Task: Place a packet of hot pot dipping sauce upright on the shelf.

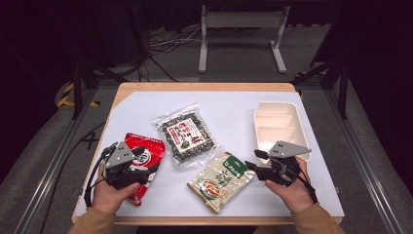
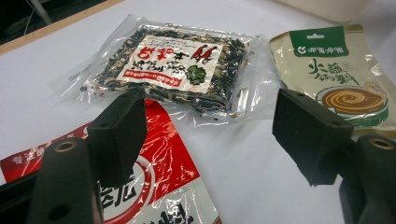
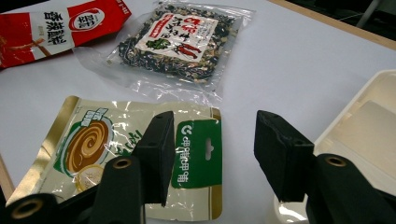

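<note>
Both claws stood open and empty, the left claw (image 1: pixel 139 158) over the red packet (image 1: pixel 144 148), the right claw (image 1: pixel 253 166) approaching the green-topped pouch (image 1: pixel 221 181), needing a closing pinch next.

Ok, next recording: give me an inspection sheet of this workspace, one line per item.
Surface: wooden table under a white sheet.
Job's things: red packet under the left gripper; green packet by the right gripper; clear packet between them, farther back; all lie flat. Cream tray at right, compartments bare.
Clutter: nothing seen.
Grippers: left gripper open over the red packet's edge, holding nothing; right gripper open, low over the green packet's top end, holding nothing.
Cables: one trails from the left gripper; more on the floor behind.
Surroundings: dark room, white stand, metal frame rails.
</note>
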